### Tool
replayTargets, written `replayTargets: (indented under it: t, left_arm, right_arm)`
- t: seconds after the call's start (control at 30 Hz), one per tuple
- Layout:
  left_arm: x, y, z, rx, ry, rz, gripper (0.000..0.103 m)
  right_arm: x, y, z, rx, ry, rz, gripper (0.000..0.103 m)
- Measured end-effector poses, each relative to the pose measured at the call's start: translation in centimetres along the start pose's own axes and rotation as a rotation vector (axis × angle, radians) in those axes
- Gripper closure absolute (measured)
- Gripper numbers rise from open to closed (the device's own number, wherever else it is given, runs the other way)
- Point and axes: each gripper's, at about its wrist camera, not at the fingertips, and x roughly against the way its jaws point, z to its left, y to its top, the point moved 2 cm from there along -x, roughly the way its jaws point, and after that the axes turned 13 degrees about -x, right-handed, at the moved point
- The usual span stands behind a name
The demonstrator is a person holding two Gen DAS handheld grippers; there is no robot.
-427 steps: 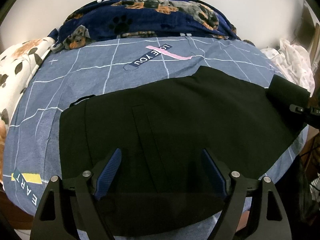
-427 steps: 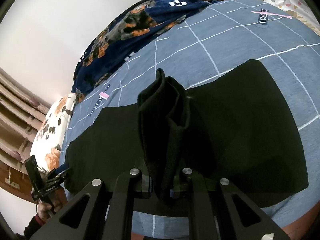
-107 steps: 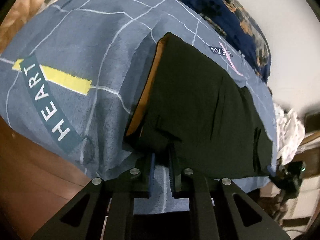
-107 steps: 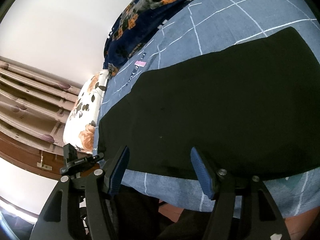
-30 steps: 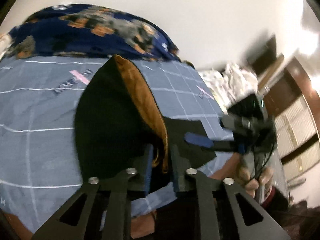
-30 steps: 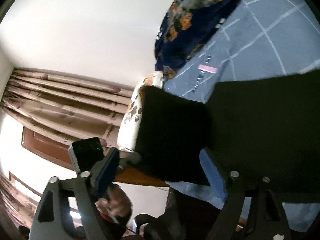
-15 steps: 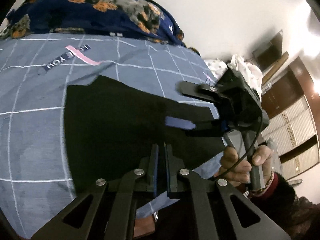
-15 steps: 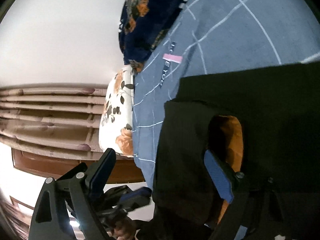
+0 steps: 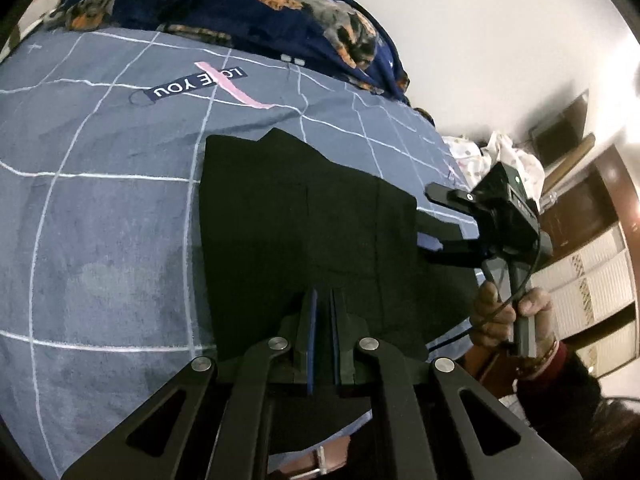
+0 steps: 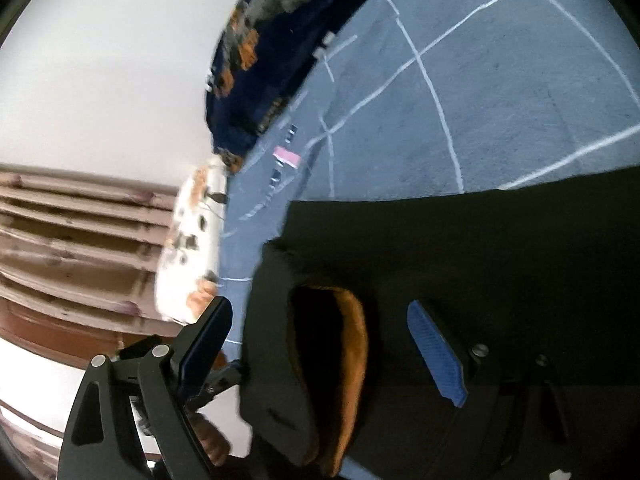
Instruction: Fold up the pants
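The black pants lie folded on the blue grid-patterned bed sheet. My left gripper is shut on the near edge of the pants. The right gripper shows at the right in the left wrist view, open, at the pants' right edge. In the right wrist view the right gripper is open around the waistband end of the pants, whose orange lining shows. The left gripper's tip is partly hidden behind the fabric.
A navy dog-print blanket lies at the back of the bed against the white wall. A floral pillow sits at the bed's left end. White clothes and wooden cabinets stand to the right.
My left gripper has carried the waistband end across and laid it down over the rest of the pants. The right gripper stays open and has moved close to the folded end.
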Motion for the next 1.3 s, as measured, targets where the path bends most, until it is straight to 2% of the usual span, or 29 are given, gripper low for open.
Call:
replayTargets:
  t: [0.17,0.23,0.4,0.47,0.53,0.63,0.73,0.83,0.9,1.07,1.1,1.17,1.23,1.3]
  left_arm:
    - [-0.3,-0.2,-0.1,-0.019,0.005,0.008,0.096]
    - [-0.5,-0.3,0.3,0.004,-0.012,0.013,0.096]
    - [-1.0,-0.7,1.0,0.042,-0.033,0.031,0.095]
    - [-1.0,-0.8,1.1,0.048,-0.033,0.034,0.095]
    - [-0.9,-0.8,1.2,0.05,-0.026,0.035,0.095]
    - [-0.3,-0.4,0.9,0.065,-0.037,0.04,0.095]
    - [0.9,0.6,-0.3,0.03,-0.037,0.018,0.094]
    - [2.1,1.9,-1.5,0.004,-0.037,-0.027,0.084]
    - [2.3,2.6,-2.1,-0.013,-0.043,-0.042,0.082]
    - [0.4,3.3,-2.8,-0.049,-0.02,-0.014,0.066]
    - [-0.3,3.2,-2.8,-0.047,-0.02,0.004,0.066]
    - [-1.1,3.0,-2.4,-0.029,-0.016,0.022,0.066]
    - [-1.3,2.6,-1.8,-0.001,-0.02,0.012,0.066]
    - [-1.5,2.4,-1.2,0.021,-0.014,0.017,0.066]
  right_arm:
    - [-2.3,-2.4,0.9,0.042,0.045,0.119,0.017]
    - [-3.1,-3.6,0.8,0.017,0.103,0.177,0.016]
    - [-3.4,-4.9,1.5,0.079,0.067,0.149,0.017]
    - [-3.8,-5.3,1.8,0.108,0.004,0.125,0.027]
    - [-4.1,-5.5,1.6,0.119,-0.089,0.102,0.067]
    - [-3.4,-5.2,1.2,0.073,-0.046,0.085,0.085]
    - [-1.1,-5.0,2.1,0.058,0.031,0.045,0.09]
    - [1.5,-4.3,2.8,0.056,0.085,0.009,0.092]
    - [3.0,-3.8,3.1,0.058,0.101,-0.012,0.093]
    - [9.6,-2.5,1.4,0.062,0.097,-0.142,0.097]
    - [10.7,-2.2,0.6,0.053,0.088,-0.155,0.097]
    - [11.8,-2.2,-0.8,0.06,0.016,-0.179,0.097]
    - [11.4,-2.6,-1.7,0.039,0.06,-0.122,0.093]
    - [10.5,-2.9,-1.9,0.04,0.063,-0.088,0.091]
